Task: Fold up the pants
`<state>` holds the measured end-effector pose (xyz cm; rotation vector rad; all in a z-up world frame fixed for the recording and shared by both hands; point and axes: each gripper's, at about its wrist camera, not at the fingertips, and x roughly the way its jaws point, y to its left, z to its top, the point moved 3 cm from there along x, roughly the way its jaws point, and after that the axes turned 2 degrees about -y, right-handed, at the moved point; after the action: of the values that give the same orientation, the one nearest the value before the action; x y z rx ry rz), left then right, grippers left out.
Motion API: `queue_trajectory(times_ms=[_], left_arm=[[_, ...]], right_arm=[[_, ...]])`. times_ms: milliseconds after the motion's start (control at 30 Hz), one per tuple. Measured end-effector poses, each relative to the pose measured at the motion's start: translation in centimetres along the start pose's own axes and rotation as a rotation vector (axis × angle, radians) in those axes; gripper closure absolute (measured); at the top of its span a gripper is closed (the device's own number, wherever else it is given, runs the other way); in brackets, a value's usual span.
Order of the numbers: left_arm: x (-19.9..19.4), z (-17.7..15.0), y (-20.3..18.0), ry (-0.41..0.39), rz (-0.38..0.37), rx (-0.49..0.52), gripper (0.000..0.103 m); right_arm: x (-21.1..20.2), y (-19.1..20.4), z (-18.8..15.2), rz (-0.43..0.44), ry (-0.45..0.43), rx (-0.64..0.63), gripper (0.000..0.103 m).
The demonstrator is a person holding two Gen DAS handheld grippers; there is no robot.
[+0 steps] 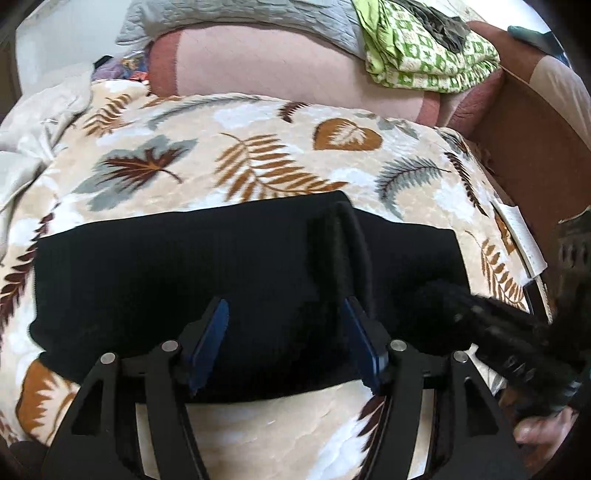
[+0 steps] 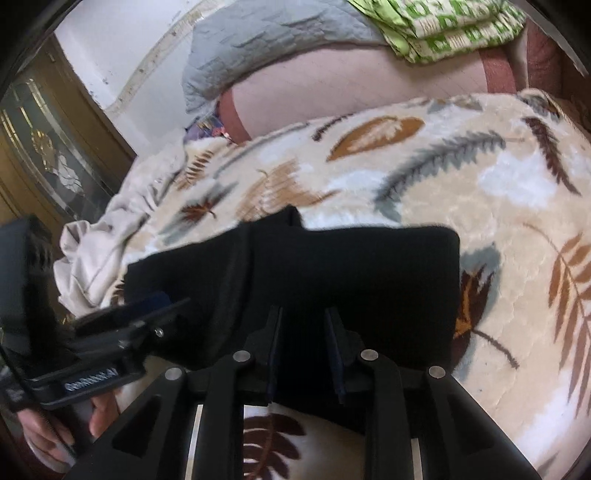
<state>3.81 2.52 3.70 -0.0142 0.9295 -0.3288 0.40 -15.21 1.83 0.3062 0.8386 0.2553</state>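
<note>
I see the black pants (image 1: pixel 229 273) lying folded into a broad dark rectangle on the bed, on top of a cream blanket (image 1: pixel 229 147) printed with brown and grey leaves. One raised fold ridge (image 1: pixel 341 236) stands up from the cloth toward one o'clock of the pile's middle in my left view.

My left gripper (image 1: pixel 286 317) hangs over the near edge of the pants with its blue-padded fingers (image 1: pixel 212 343) spread apart; dark cloth lies under the gap, and the pads are not pressing on it, so it is released. My right gripper (image 2: pixel 303 325) sits over the right part of the pile with its fingers (image 2: pixel 275 343) a narrow gap apart. Black cloth fills that gap, and the pads look clear of it, so I read it as let go.

In the right view the left gripper shows at nine o'clock, with a hand (image 2: pixel 55 428) below it. Beyond the blanket at twelve o'clock is a pink cushion (image 1: pixel 280 62), a grey quilt (image 1: pixel 229 14) above it, and a green-patterned folded cloth (image 1: pixel 428 55) at one o'clock. A crumpled pale sheet (image 2: pixel 110 236) lies at ten o'clock, and a wooden cabinet (image 2: pixel 40 147) stands behind it.
</note>
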Motion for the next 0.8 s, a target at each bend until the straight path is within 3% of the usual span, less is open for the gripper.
queue_trajectory(times_ms=[800], left_arm=[[-2.8,-2.6,4.8,-0.029,0.087,-0.104,0.036]], right_arm=[[2.9,3.9,-0.8,-0.011,0.049,-0.064,0.072]])
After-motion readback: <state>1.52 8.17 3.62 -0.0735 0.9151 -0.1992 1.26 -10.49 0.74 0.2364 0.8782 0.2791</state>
